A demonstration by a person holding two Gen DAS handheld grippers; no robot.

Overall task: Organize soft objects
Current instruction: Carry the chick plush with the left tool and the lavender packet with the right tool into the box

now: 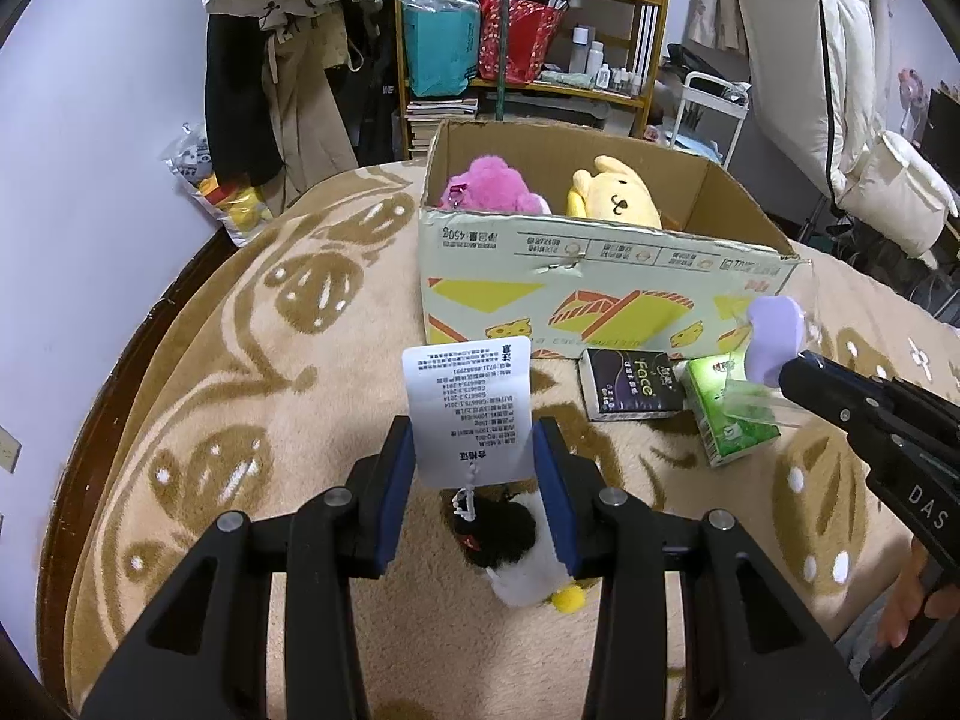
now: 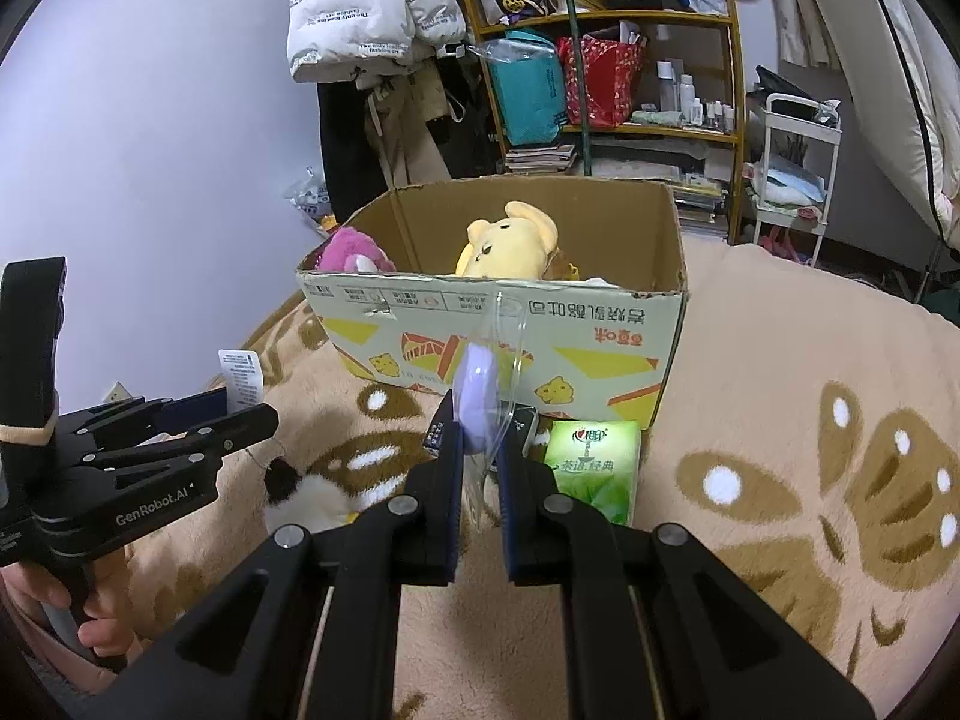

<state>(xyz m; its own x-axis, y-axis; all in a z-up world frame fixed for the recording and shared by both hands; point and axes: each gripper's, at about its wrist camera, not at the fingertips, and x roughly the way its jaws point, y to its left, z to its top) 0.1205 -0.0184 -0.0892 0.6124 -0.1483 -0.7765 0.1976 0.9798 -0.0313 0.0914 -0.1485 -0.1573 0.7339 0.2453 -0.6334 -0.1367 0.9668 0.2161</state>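
We hold one soft thing in each gripper above the bed (image 1: 252, 360). Our left gripper (image 1: 474, 462) is clamped on a small black-and-white plush toy (image 1: 516, 546), its paper tag (image 1: 468, 408) standing up between the pads. Our right gripper (image 2: 480, 450) pinches a lilac soft piece in clear wrapping (image 2: 477, 396). The cardboard box (image 1: 540, 276) lies straight ahead of both, toward the bed's far edge, the right gripper seemingly nearer. Only the right wrist view shows the wrapping edge-on; the left shows the lilac piece's broad face.
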